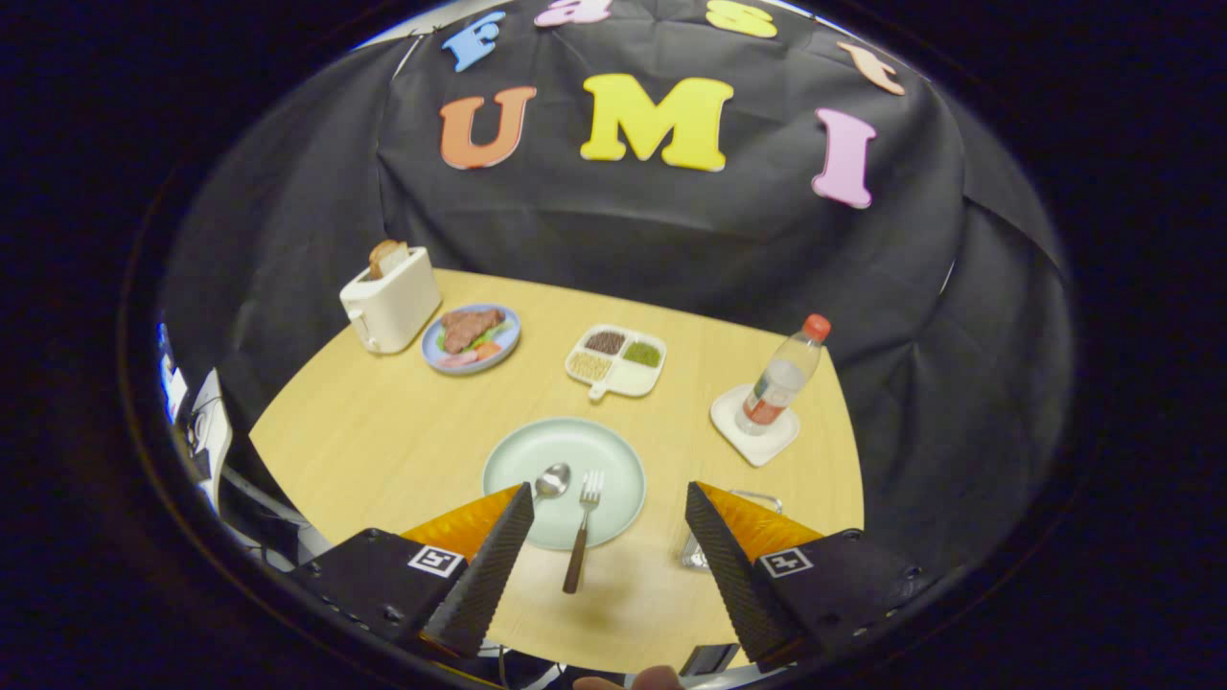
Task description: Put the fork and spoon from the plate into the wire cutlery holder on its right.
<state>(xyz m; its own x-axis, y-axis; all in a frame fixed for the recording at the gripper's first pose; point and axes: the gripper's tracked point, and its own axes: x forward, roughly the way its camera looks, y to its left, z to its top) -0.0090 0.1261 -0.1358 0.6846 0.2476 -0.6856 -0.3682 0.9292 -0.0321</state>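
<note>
The gripper (pixel 609 506) hangs wide open, holding nothing; the fork (pixel 582 530) lies between its fingers, handle toward it, tines on the plate (pixel 613 450)

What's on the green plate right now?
On the green plate: the spoon, its handle hidden behind a finger, and the fork, whose handle hangs over the near rim. The open gripper holds nothing.

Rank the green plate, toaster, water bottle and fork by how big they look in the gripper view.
1. Green plate, between the open gripper fingers.
2. Toaster.
3. Water bottle and fork: similar length, and the fork is nearer, so unranked.
</note>
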